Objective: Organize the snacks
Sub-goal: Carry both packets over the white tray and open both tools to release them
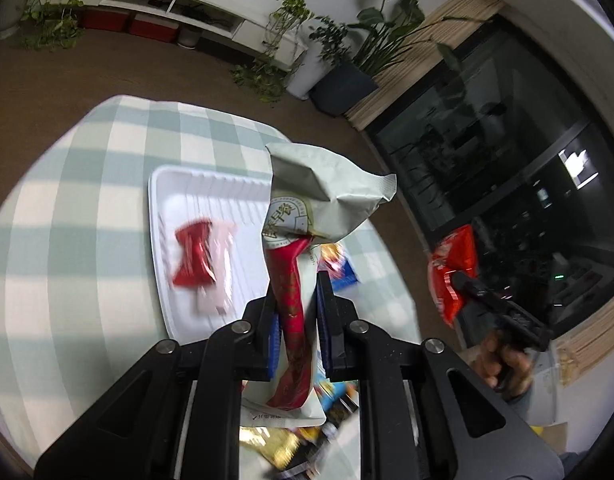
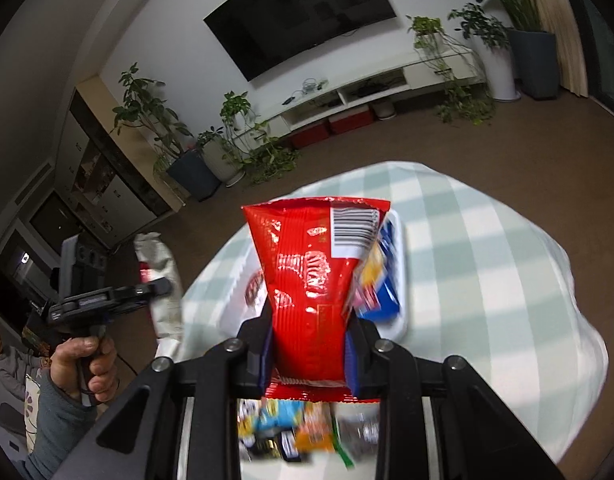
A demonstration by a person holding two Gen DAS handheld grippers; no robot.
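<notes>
Room: brown floor, green plants, a white low shelf and dark windows sit behind a table with a green and white checked cloth [image 1: 87, 208].

Left view, holding: the left gripper [image 1: 297, 312] pinches a pale green snack bag [image 1: 327, 196] with a red stripe. Its fingers are pressed tight on the thin bag, which sticks up and away from them, long way up.

Left view, target: a white tray [image 1: 163, 216] lies on the cloth, ahead of the fingers and a bit to the left. A red candy pack [image 1: 195, 256] and a pale pink pack [image 1: 221, 264] already lie in it.

Left view, other hand: the right gripper [image 1: 463, 280] is off to the right with a red bag [image 1: 453, 268], farther from the tray.

Right view, holding: the right gripper [image 2: 311, 344] pinches the red bag [image 2: 315, 280] low down. The bag stands tall and wide.

Right view, target: the white tray [image 2: 401, 280] sits just past the bag, holding a blue pack [image 2: 387, 276].

Right view, pile: more snacks [image 2: 299, 428] lie blurry below the fingers.

Next move, my guess: both bags go forward and down to the tray; the left one looks nearer.
</notes>
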